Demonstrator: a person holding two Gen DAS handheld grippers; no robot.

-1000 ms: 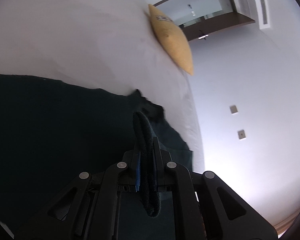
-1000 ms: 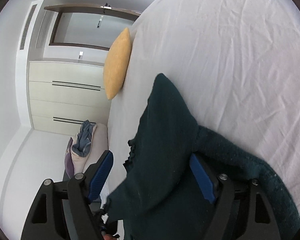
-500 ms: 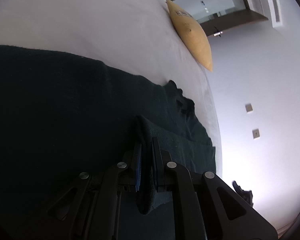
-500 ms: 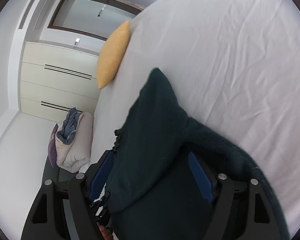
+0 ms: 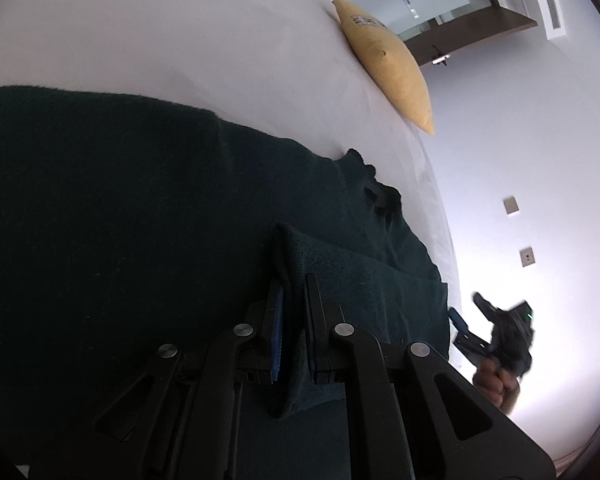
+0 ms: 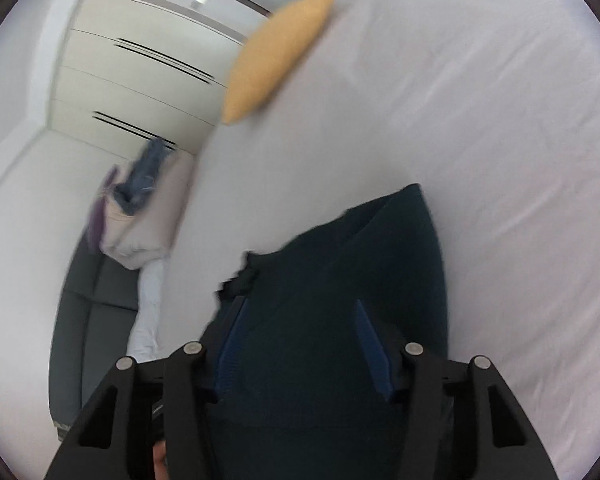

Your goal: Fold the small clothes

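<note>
A dark green knit garment (image 5: 140, 220) lies spread on the white bed (image 5: 180, 40). My left gripper (image 5: 294, 284) is shut on a folded edge of it, and the cloth stands up between the blue pads. In the left wrist view my right gripper (image 5: 472, 328) hangs past the bed's right edge, just off the garment's corner, with a hand (image 5: 496, 384) holding it. In the blurred right wrist view the right gripper (image 6: 300, 304) has its jaws closing. The garment (image 6: 380, 248) shows in the gap, but the pads (image 6: 374, 352) do not press on it.
A yellow pillow (image 5: 388, 64) (image 6: 276, 56) rests at the far end of the bed (image 6: 460, 100). Beyond the bed's left side in the right wrist view are a white wardrobe (image 6: 132, 80) and a heap of bedding (image 6: 136, 208) on a grey sofa.
The right gripper has drawn back from the garment, rolled, and its jaws stand narrower. The raised flap now lies lower. The left gripper has sunk, still pinching the fold. The right gripper appeared in the left view.
</note>
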